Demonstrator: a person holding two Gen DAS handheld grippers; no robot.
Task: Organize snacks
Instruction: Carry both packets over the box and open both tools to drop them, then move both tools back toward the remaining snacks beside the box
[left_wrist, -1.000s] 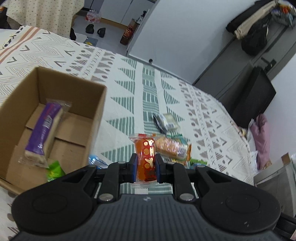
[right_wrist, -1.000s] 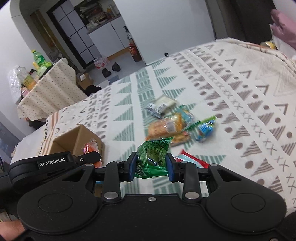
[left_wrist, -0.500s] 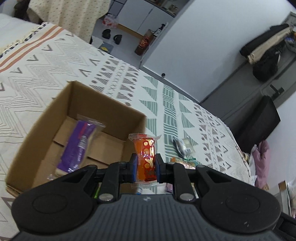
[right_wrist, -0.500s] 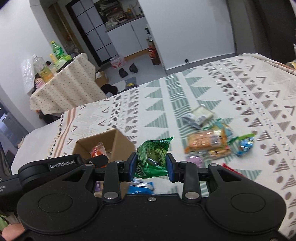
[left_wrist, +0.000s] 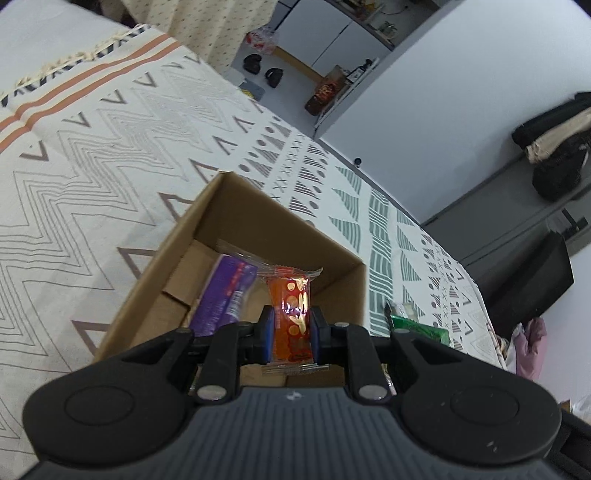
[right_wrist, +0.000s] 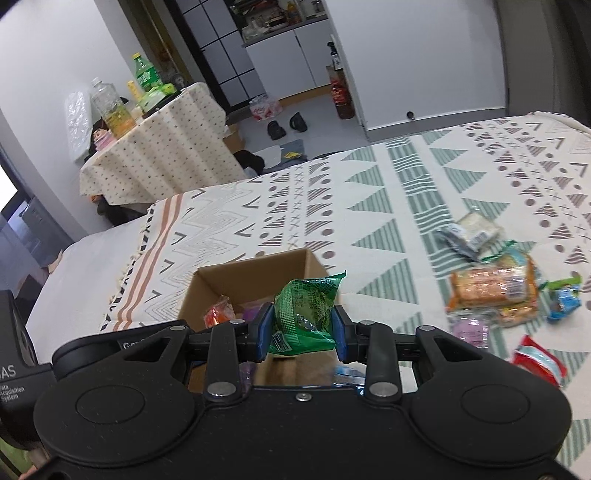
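Both jaws clamped (orange packet (left_wrist: 291, 321), green packet (right_wrist: 303, 314))

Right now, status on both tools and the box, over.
Left tool shut on orange snack packet, over cardboard box. Right tool shut on green snack packet, beside the box. Nothing blocking the opening.

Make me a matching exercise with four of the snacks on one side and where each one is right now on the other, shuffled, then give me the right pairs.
Things:
1. orange snack packet
2. green snack packet
3. purple bar
4. red and white packet

Places:
A. lying inside the cardboard box
B. clamped in the right hand-held gripper
C. lying on the patterned cloth, apart from the box
D. clamped in the left hand-held gripper, over the box

Pairs: 1-D, 2-B, 3-A, 4-C
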